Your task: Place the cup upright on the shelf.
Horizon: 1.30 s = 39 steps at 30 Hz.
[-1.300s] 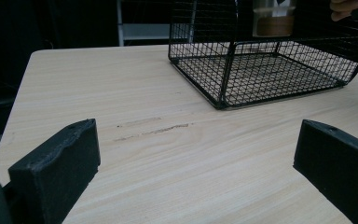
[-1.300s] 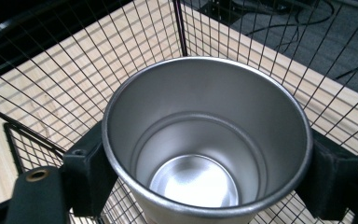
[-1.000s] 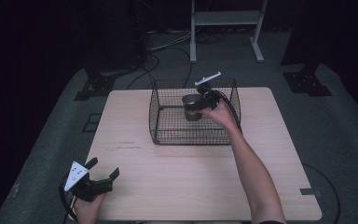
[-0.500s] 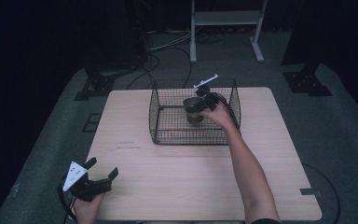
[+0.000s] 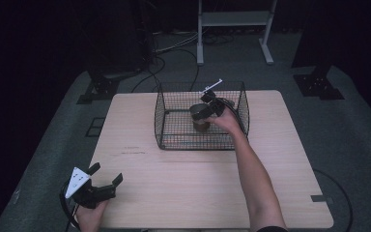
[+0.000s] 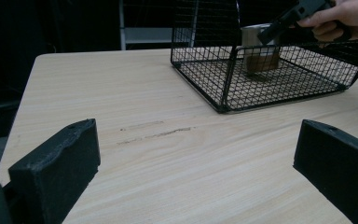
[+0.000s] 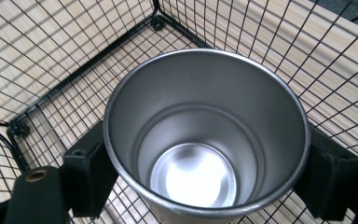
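- Inside the wire basket (image 5: pixel 174 126) at the far middle of the desk (image 5: pixel 188 193), a steel cup (image 5: pixel 201 116) stands upright with its open mouth up; the left gripper view shows its brownish lower band (image 6: pixel 261 63) down at the mesh floor, though whether it fully rests there I cannot tell.
- Over that cup, the right gripper (image 5: pixel 207 110) reaches down into the basket from above. Its own view shows a black finger (image 7: pixel 91 175) on either side of the cup's wall (image 7: pixel 205 140), pressed against the metal, so I judge the fingers clamped on the cup.
- Near the front left corner of the desk, the left gripper (image 5: pixel 107 180) lies low in the person's hand, well apart from the basket. Its fingers (image 6: pixel 58 163) stand wide apart with nothing but bare wood between them.
- Judged from how things lie: the work in hand looks like moving the cup either into or out of the basket, and the pictures alone do not settle which. If it is going in, the main part is done, since the cup is already down inside the walls and upright; what is left is to let go and lift the gripper clear of the rim.
- If it is coming out, the grasp is made and the lift has yet to happen; the cup must rise straight up past the wire walls before it can go to the open desk.
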### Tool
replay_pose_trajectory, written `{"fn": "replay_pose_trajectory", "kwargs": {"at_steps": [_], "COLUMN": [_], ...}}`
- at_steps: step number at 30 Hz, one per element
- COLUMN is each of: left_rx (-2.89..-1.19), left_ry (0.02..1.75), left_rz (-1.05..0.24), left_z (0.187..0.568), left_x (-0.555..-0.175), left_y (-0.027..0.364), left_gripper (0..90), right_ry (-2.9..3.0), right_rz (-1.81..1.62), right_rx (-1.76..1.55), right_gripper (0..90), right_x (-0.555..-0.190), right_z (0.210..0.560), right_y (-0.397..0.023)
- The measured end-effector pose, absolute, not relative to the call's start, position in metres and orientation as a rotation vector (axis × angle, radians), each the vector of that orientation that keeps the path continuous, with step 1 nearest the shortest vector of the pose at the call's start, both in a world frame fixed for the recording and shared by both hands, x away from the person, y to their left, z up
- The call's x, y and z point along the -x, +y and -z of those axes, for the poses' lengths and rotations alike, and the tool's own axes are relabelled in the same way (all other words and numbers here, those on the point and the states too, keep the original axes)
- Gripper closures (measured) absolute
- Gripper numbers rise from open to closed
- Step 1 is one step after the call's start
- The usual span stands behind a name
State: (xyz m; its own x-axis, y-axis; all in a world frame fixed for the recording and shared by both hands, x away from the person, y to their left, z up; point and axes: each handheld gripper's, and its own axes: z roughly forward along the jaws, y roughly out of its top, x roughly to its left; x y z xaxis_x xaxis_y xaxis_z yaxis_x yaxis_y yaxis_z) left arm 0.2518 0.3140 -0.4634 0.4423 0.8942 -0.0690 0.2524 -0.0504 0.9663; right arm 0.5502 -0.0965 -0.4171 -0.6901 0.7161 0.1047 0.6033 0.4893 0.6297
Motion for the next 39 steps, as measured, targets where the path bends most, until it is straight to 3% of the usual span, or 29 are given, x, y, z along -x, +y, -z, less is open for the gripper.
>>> {"fn": "replay_pose_trajectory", "kwargs": {"at_steps": [39], "left_rx": [-1.574], "left_ry": [1.03], "left_rz": [-0.717], "left_z": [0.4619], "left_x": [-0.2528], "left_y": [0.312], "left_gripper": [0.0], "right_ry": [2.596], "right_rz": [-0.961], "right_rx": [-1.104], "right_gripper": [13.1], "right_x": [-0.544], "right_z": [0.4132], "right_y": [-0.0942]}}
